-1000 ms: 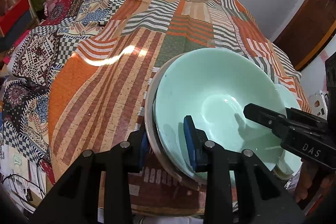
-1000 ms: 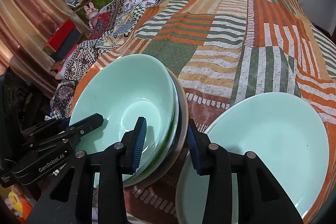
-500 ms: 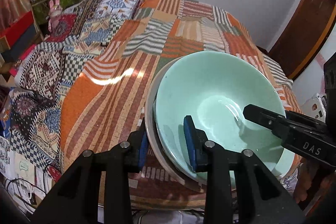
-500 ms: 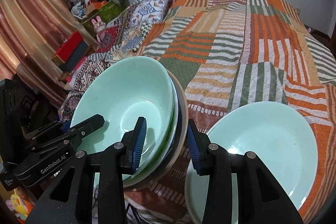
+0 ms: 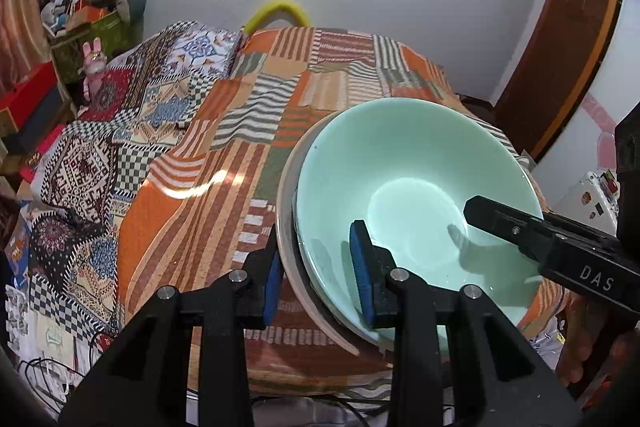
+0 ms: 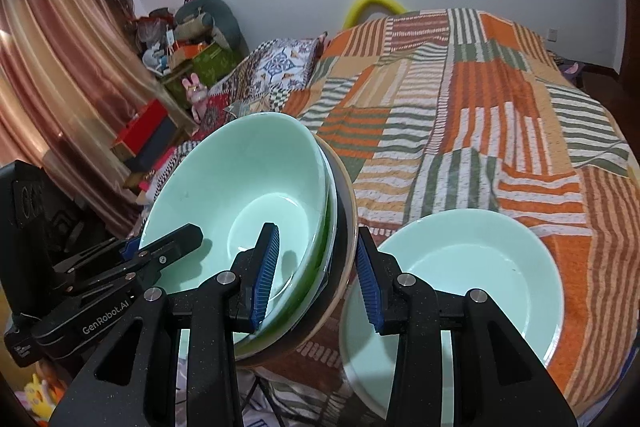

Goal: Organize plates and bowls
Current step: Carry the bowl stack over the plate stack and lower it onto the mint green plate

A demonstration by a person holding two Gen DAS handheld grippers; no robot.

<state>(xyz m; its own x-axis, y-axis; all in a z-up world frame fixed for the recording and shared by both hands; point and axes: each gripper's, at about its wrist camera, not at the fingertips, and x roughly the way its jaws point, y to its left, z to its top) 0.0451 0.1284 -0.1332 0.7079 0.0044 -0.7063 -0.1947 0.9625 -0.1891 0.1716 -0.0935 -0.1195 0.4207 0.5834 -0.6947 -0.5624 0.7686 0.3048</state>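
A stack of bowls [image 5: 400, 167] with a mint green bowl on top hangs tilted above the near edge of the bed. My left gripper [image 5: 318, 275] is shut on the stack's left rim, one pad inside the top bowl and one outside under the beige rim. On the opposite rim my right gripper [image 6: 316, 279] is shut on the same stack [image 6: 240, 187]. Each view shows the other gripper's finger reaching into the bowl: the right finger [image 5: 520, 227], the left finger [image 6: 168, 247]. A pale green plate [image 6: 452, 287] lies on the bed to the right of the stack.
A striped orange, green and cream patchwork bedspread [image 6: 460, 107] covers the bed, with a patterned blanket [image 5: 120, 131] along its left side. Boxes and toys [image 5: 80, 27] pile up at the far left by a curtain [image 6: 52, 67]. A wooden door [image 5: 568, 47] stands on the right.
Both grippers have risen with the stack of bowls held between them, lifting it away from the bedspread. More of the wall and room shows now. The pale green plate stays on the bed.
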